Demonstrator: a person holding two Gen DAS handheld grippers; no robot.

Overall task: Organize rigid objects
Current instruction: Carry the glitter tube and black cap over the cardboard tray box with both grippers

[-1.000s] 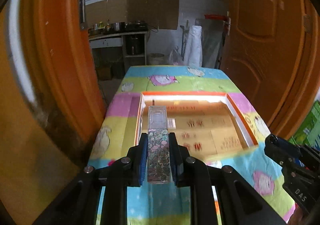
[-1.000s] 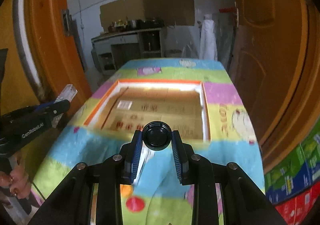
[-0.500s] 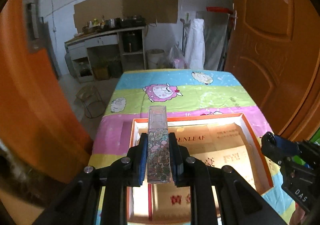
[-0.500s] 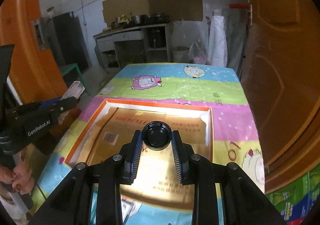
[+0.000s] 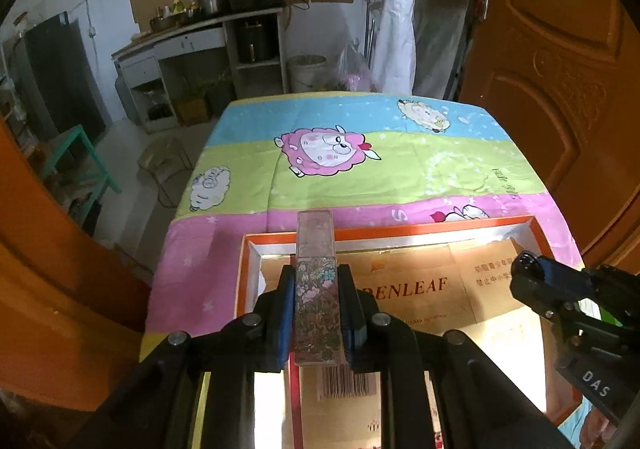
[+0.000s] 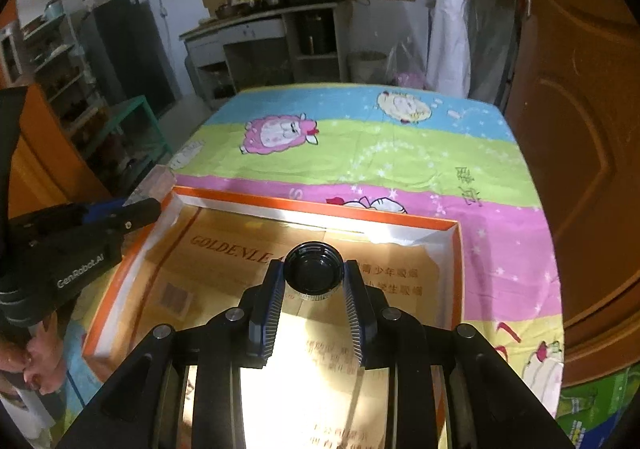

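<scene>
My left gripper (image 5: 317, 281) is shut on a tall clear box with a floral print (image 5: 316, 289), held above the near left part of an orange-rimmed tray (image 5: 400, 231) lined with cardboard. My right gripper (image 6: 314, 277) is shut on a black round-capped bottle (image 6: 314, 271), cap towards the camera, held above the tray's (image 6: 320, 209) middle. The left gripper also shows at the left of the right wrist view (image 6: 132, 209). The right gripper shows at the right of the left wrist view (image 5: 528, 269).
The tray lies on a table with a striped cartoon-sheep cloth (image 5: 360, 169). An orange door (image 5: 560, 69) stands at the right, another orange door (image 5: 48, 289) at the left. A kitchen counter (image 5: 208, 33) and a green stool (image 5: 76, 153) are beyond the table.
Both grippers have moved forward over the tray with their objects still held. The far end of the table and the room behind now fill more of both views.
</scene>
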